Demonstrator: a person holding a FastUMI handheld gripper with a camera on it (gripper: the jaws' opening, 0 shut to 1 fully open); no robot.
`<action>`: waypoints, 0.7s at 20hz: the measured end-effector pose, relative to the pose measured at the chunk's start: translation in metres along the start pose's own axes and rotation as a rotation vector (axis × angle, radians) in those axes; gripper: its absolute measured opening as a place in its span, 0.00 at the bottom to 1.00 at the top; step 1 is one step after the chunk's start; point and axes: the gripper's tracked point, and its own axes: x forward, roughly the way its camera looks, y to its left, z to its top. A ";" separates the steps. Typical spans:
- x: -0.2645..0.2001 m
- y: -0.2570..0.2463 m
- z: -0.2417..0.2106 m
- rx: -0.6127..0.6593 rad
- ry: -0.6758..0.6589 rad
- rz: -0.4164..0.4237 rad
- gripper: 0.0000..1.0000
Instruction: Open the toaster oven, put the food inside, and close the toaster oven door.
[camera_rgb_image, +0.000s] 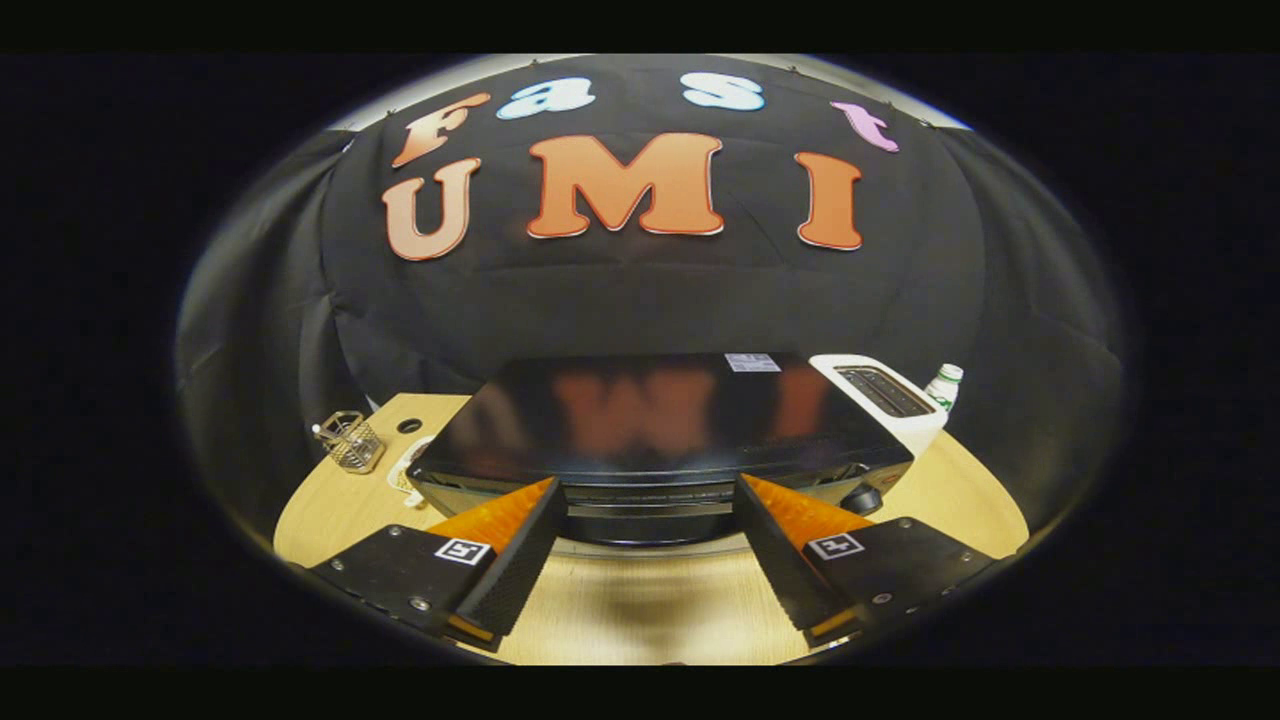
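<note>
A black toaster oven (650, 420) stands on the wooden table (620, 610), seen from slightly above so its glossy top fills the middle. Its front face with the door handle (650, 495) sits just ahead of my fingertips, and the door looks closed. A round knob (862, 498) shows at the oven's front right. My gripper (650, 490) is open, its two fingers spread wide on either side of the handle area, with nothing held between them. I cannot make out any food from here.
A white slot toaster (885, 395) stands right of the oven, with a small white bottle with a green cap (944, 385) behind it. A wire basket (352, 440) sits at the table's left, near a round hole (409, 425) in the tabletop.
</note>
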 end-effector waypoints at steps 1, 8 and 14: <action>-0.003 0.000 -0.002 0.002 0.005 0.001 0.99; -0.029 -0.003 -0.025 -0.003 0.035 0.005 0.99; -0.049 -0.004 -0.049 -0.018 0.094 0.011 0.99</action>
